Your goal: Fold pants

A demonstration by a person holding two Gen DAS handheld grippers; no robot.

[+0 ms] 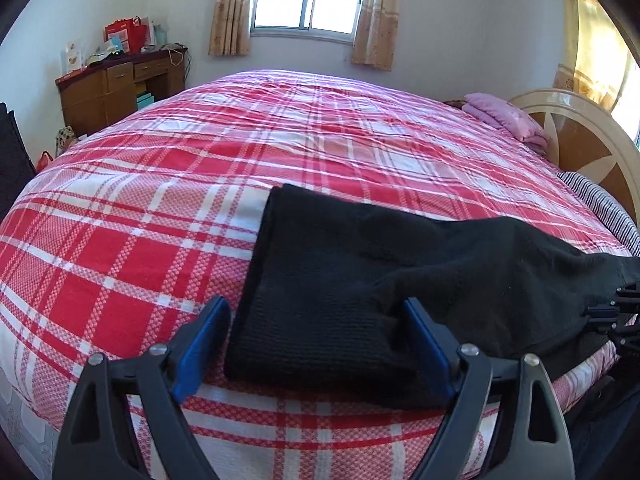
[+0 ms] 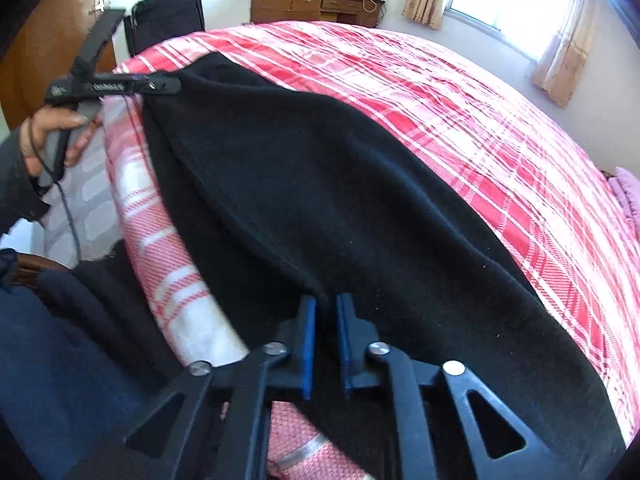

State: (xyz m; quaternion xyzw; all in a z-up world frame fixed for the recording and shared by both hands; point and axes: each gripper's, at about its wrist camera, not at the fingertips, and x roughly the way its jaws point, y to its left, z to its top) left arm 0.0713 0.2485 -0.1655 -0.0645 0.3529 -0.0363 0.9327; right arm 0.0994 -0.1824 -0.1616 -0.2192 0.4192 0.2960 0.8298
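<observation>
Black knit pants lie along the near edge of the bed, ribbed end to the left. My left gripper is open, its blue pads either side of that ribbed end; the cloth lies between them. In the right wrist view the pants stretch away toward the left gripper. My right gripper is shut on a fold of the pants at their other end, and shows in the left wrist view at the far right.
The bed has a red and white plaid cover. A folded pink cloth lies by the wooden headboard. A wooden desk with clutter stands at the far left under the window wall.
</observation>
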